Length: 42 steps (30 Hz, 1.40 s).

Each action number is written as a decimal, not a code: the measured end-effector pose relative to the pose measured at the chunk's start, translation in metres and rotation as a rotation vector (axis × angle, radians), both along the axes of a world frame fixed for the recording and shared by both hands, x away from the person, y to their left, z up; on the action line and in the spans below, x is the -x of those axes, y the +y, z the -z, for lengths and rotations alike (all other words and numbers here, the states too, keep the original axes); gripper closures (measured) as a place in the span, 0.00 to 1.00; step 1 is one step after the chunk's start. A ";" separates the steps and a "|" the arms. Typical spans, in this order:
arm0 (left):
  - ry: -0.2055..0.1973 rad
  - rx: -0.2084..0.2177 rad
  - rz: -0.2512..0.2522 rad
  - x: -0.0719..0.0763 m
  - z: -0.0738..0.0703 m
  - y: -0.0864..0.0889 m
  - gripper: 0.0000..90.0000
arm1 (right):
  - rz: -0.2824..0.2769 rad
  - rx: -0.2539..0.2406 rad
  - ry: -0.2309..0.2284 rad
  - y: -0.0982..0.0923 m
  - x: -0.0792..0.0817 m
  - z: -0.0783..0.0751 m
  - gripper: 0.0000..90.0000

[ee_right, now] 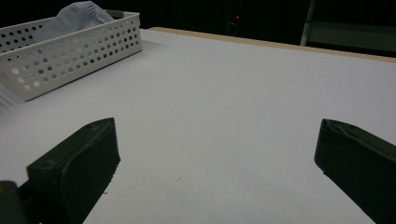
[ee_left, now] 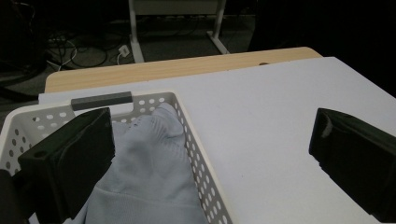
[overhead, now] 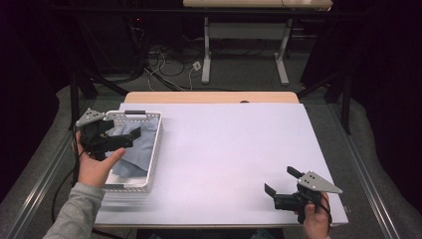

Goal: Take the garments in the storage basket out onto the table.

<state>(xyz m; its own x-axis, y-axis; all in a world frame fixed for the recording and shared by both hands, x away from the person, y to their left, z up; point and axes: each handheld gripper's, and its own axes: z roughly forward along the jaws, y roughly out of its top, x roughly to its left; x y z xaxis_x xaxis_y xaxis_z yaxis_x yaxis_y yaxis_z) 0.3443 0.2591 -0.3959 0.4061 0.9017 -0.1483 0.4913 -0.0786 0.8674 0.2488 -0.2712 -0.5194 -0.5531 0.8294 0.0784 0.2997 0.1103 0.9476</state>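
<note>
A white perforated basket point(overhead: 154, 149) sits at the left edge of the surface point(overhead: 224, 149), and a light blue cloth point(overhead: 137, 144) lies bunched inside it, one fold rising near the far wall by the grey handle point(ee_left: 102, 100). The left tool point(overhead: 112, 139) hangs over the basket with its jaws spread wide and nothing between them; in the left gripper view one jaw stands above the cloth and the other out over the bare surface past the basket's right wall. The right tool point(overhead: 281, 181) rests low near the front right corner of the surface, jaws likewise apart and empty (well away from the basket). Judging from this, the cloth is either just dropped in or not yet picked up; I cannot tell which.
</note>
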 end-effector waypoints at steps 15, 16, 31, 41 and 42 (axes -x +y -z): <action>0.053 -0.004 -0.048 -0.026 0.000 -0.005 0.00 | 0.003 -0.005 -0.009 0.000 -0.001 0.001 0.00; 0.057 0.000 -0.051 -0.027 0.000 -0.006 0.00 | 0.000 0.000 0.000 0.000 -0.001 0.001 0.00; 0.103 -0.009 -0.118 -0.053 0.016 -0.005 0.00 | -0.002 0.001 0.006 -0.001 -0.002 0.001 0.00; 0.134 -0.027 -0.159 -0.071 0.032 -0.003 0.00 | -0.012 0.010 0.011 -0.001 -0.003 0.002 0.00; 0.140 -0.025 -0.165 -0.073 0.034 -0.003 0.01 | -0.013 0.010 0.010 -0.001 -0.003 0.002 0.00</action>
<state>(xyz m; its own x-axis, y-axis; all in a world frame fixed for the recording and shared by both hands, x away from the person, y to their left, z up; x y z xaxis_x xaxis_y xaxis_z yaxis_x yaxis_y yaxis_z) 0.4173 0.2559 -0.4296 0.2297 0.9584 -0.1694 0.6146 -0.0079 0.7888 0.2516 -0.2719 -0.5211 -0.5633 0.8228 0.0756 0.3078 0.1240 0.9433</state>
